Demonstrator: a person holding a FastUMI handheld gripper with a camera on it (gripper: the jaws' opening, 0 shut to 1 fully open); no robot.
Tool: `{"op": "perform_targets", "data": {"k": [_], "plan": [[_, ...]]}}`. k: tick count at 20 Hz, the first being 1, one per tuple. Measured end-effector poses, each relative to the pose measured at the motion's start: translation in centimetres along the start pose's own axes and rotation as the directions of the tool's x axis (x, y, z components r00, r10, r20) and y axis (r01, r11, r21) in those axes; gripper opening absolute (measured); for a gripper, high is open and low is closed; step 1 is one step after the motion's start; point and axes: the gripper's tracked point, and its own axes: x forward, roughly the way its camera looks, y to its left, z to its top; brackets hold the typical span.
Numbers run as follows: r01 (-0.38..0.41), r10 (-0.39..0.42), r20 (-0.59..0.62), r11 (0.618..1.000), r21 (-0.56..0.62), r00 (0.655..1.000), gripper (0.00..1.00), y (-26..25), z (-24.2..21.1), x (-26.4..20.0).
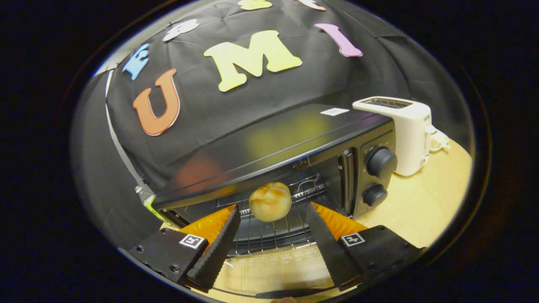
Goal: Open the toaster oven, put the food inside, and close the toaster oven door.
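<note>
Bread roll (270,201), small and round with a pale golden crust, is sitting on the wire rack (269,229) just inside the mouth of the toaster oven (269,143), right at the front edge of the opening. The jaws are spread wide and not gripping anything, one finger (217,248) on each side with the roll just ahead of them and centred in the gap, no contact that I can make out, so the gripper (271,221) is basically released. The oven door (273,263) is dropped all the way down, and its glass panel lies flat below the fingers, with the light wood showing through it. The oven itself is black with a shiny top that picks up blurry coloured reflections, and there's a small white sticker (334,111) on top toward the back. Two round black knobs (381,162) are stacked on the control panel to the right of the opening. Past that side, a white pop-up toaster (400,134) stands on the tabletop (421,210), just beside the oven. Black cloth hangs behind everything.
</note>
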Motion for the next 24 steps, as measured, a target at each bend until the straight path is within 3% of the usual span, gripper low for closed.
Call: {"op": "perform_targets", "data": {"k": [8, 14, 21, 24], "plan": [[-0.011, 0.006, -0.042, 0.991, -0.131, 0.999, 1.0, 1.3, -2.3, -7.2], [0.003, -0.064, -0.161, 0.935, -0.353, 0.985, 1.0, 1.5, -7.5, -10.6], [0.033, -0.155, -0.273, 0.913, -0.406, 0.949, 1.0, 0.3, -13.1, -12.6], [0.045, -0.177, -0.318, 0.923, -0.383, 0.932, 1.0, -0.6, -14.6, -12.1]]}}
